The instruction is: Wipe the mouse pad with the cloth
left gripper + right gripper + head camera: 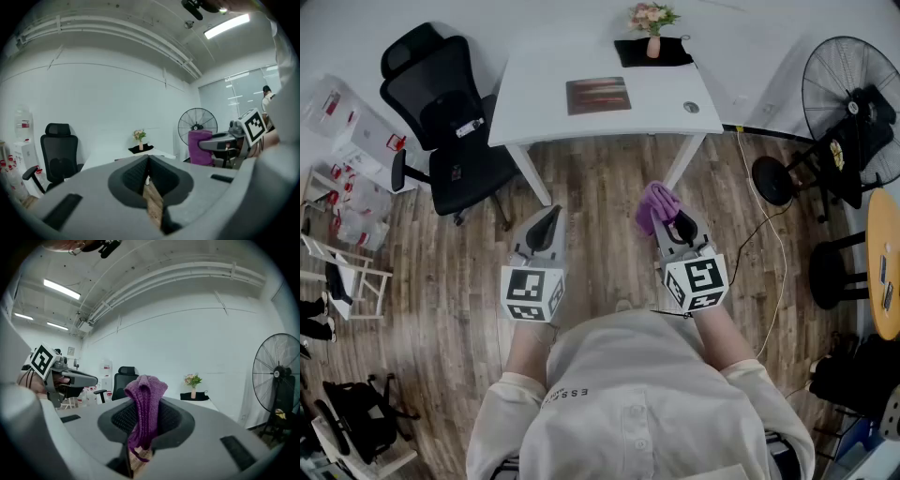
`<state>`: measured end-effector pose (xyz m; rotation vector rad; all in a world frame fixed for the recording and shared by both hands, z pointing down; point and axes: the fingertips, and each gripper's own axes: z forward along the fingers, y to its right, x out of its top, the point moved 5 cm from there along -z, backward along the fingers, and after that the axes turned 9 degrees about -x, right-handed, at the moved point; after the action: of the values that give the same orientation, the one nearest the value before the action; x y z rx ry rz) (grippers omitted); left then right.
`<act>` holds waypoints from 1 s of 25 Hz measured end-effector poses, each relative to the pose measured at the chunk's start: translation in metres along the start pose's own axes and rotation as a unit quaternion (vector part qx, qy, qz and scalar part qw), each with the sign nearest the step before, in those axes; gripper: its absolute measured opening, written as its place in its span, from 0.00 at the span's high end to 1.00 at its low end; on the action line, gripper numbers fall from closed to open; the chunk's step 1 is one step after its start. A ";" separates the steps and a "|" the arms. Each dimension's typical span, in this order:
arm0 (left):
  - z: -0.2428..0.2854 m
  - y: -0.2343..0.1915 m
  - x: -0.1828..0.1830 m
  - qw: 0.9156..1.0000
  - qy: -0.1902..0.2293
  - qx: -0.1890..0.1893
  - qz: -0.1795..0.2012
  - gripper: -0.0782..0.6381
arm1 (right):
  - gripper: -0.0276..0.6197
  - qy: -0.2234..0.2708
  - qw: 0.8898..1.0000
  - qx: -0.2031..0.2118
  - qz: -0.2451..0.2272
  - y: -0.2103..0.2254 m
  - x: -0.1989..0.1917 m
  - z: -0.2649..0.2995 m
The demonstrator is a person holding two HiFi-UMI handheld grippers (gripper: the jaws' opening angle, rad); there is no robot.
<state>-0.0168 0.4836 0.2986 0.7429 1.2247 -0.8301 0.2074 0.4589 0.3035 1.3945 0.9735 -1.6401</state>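
A person stands back from the white desk (534, 108), the right gripper (671, 221) pinching a purple knitted cloth (654, 204) between its jaws, apparently ready for wiping. The left gripper (547, 217) is empty, its jaws pressed together. The dark mouse pad (598, 95) lies on the desk, well ahead.

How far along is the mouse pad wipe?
Done: the purple knitted cloth is clamped in the right hand-held gripper. In hand: it is held short of the white desk. Left: the dark rectangular mouse pad lies untouched; the left hand-held gripper is shut, empty.
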 end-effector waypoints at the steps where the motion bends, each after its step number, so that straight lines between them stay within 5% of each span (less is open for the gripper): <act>1: 0.001 -0.001 0.000 1.000 -0.002 0.001 0.000 0.89 | 0.81 -0.001 1.000 0.001 0.001 0.001 0.000 0.001; 25: 0.076 0.000 -0.013 1.000 -0.027 -0.006 -0.013 0.89 | 0.81 -0.028 0.999 0.026 0.027 0.050 -0.028 0.049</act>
<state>0.0192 0.4205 0.3255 0.6928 1.1927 -0.8582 0.2355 0.3954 0.3326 1.3892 0.8588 -1.6660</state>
